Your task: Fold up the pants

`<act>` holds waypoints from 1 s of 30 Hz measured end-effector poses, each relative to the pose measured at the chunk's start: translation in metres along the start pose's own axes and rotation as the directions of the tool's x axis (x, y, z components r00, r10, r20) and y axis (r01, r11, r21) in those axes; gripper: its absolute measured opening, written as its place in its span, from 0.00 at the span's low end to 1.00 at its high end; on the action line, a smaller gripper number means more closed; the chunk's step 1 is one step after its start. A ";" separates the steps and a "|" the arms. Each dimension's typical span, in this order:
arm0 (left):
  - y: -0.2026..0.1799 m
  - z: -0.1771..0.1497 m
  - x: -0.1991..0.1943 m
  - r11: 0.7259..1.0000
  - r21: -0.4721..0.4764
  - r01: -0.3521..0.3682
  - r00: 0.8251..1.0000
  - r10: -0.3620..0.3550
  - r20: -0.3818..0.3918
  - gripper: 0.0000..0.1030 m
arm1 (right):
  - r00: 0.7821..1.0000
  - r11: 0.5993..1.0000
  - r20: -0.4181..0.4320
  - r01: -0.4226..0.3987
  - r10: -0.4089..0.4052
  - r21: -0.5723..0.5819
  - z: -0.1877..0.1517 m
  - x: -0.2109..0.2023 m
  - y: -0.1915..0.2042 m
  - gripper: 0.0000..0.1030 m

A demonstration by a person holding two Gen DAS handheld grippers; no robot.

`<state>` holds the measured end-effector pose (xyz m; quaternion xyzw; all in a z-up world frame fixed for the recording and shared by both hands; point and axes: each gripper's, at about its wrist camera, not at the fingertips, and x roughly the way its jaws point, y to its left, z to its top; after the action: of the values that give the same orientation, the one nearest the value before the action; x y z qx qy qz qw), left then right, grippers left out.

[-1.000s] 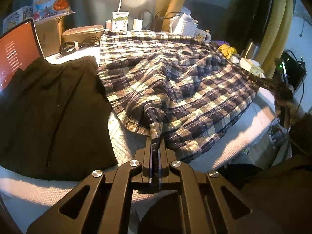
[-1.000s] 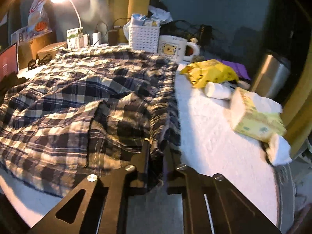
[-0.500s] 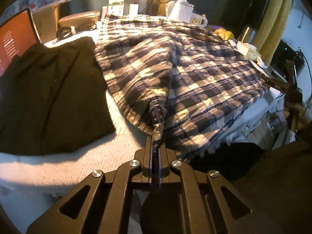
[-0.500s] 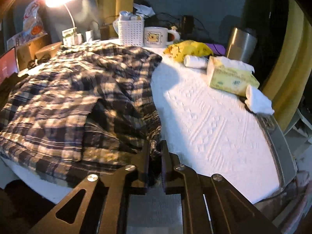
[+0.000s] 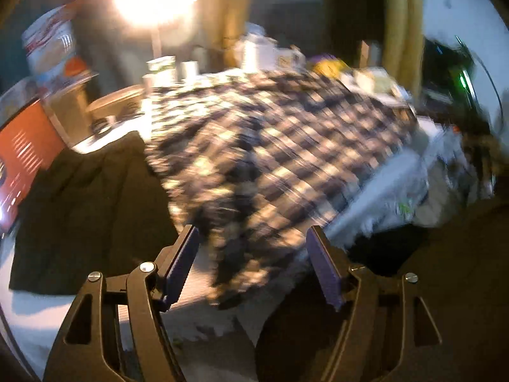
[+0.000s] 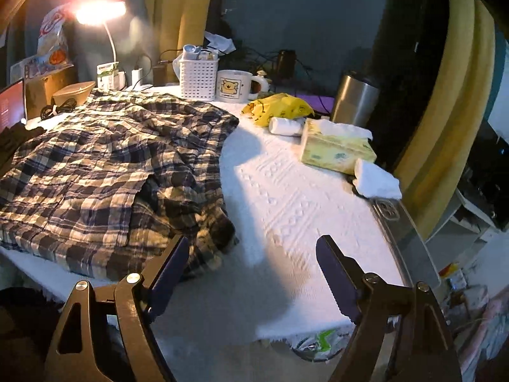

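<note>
The plaid pants lie spread on the white towel-covered table, rumpled, with a folded-over flap near the front. In the blurred left wrist view the plaid pants fill the middle. My left gripper is open and empty, its fingers on either side of the pants' near corner. My right gripper is open and empty, just in front of the pants' right front corner, over the towel.
A black garment lies left of the pants, beside a red screen. At the back stand a lamp, white basket, mug, yellow bag, tissue box and steel canister. The table edge is near.
Both grippers have opened and let go of the pants' corners, which now rest on the table. Both have drawn back slightly; the left view is blurred by motion.
</note>
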<state>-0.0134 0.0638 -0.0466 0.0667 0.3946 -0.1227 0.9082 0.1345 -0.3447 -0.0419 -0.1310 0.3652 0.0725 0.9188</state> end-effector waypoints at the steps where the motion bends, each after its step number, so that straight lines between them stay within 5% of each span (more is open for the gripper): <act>1: -0.007 -0.002 0.007 1.000 0.030 -0.001 1.000 0.002 -0.017 0.68 | 1.000 1.000 -0.003 -0.001 0.001 0.006 -0.003 -0.001 -0.001 0.81; 11: -0.036 -0.019 0.043 0.975 0.202 -0.092 0.992 0.107 -0.064 0.68 | 0.999 1.000 -0.024 -0.024 0.024 0.016 -0.009 0.006 0.003 0.81; 18: -0.015 -0.022 0.039 0.975 0.157 -0.157 0.985 0.166 -0.047 0.67 | 0.999 1.000 -0.034 -0.023 0.023 0.007 -0.012 0.010 0.009 0.81; 20: -0.010 -0.021 0.034 0.976 0.138 -0.166 0.985 0.170 -0.018 0.59 | 0.999 1.000 -0.032 -0.021 0.022 0.008 -0.012 0.009 0.009 0.81; 23: 0.003 -0.016 0.027 0.986 0.058 -0.156 0.988 0.156 0.013 0.34 | 1.000 1.000 -0.028 -0.012 0.013 0.008 -0.012 0.008 0.008 0.81; 26: 0.008 -0.015 0.032 0.988 0.035 -0.153 0.988 0.153 0.010 0.25 | 1.000 1.000 -0.026 -0.003 0.003 0.006 -0.012 0.007 0.006 0.81; 30: 0.005 -0.016 0.041 0.988 0.039 -0.150 0.989 0.150 -0.004 0.24 | 1.000 1.000 -0.021 0.011 -0.012 -0.016 -0.013 0.005 0.008 0.81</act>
<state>0.0040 0.0655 -0.0869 0.1142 0.3891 -0.0614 0.9120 0.1280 -0.3409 -0.0554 -0.1412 0.3733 0.0688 0.9143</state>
